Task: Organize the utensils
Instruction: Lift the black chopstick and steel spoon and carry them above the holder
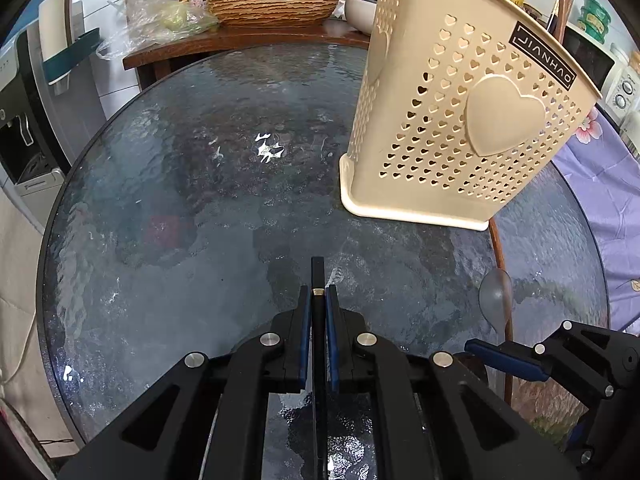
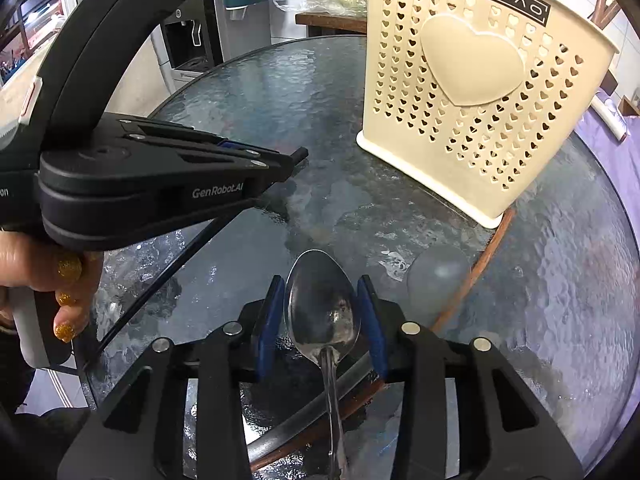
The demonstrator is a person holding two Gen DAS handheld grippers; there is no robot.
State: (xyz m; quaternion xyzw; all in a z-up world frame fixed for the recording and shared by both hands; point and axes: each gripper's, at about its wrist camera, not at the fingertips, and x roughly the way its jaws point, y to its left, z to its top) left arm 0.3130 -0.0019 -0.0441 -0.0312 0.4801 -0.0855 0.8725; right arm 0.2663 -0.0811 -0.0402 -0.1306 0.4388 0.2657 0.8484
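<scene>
A round table [image 1: 168,208] of dark, rippled glass fills both views; behind it stand a wooden sideboard [image 1: 240,42] with a woven basket [image 1: 274,2] and a crumpled plastic bag [image 1: 156,20], and on the far left a white water dispenser [image 1: 24,120].

On the right half of the table stands a cream plastic utensil holder [image 1: 468,120], upright, its walls pierced with small heart-shaped holes and carrying one large raised heart and a black label reading JIANHAO.

The left gripper [image 1: 319,292] has its blue pads pressed together on a thin black chopstick [image 1: 318,276] – the stick runs straight between the fingers and its tip, past a small brass band, sticks out a little over the glass. In the right wrist view a hand [image 2: 44,272] with gold glitter nails holds this gripper's handle.

The right gripper [image 2: 322,284] is low over the table, its fingers narrowly apart on both sides of the bowl of a metal spoon [image 2: 322,312]. The spoon lies on the glass with its bowl pointing toward the holder and its handle running back under the gripper. Whether the pads already touch the bowl's edges I cannot tell – they are just beside it.

Near the spoon, to its right, a brown wooden stick [image 2: 476,268] lies slanted, one end reaching the holder's base.
</scene>
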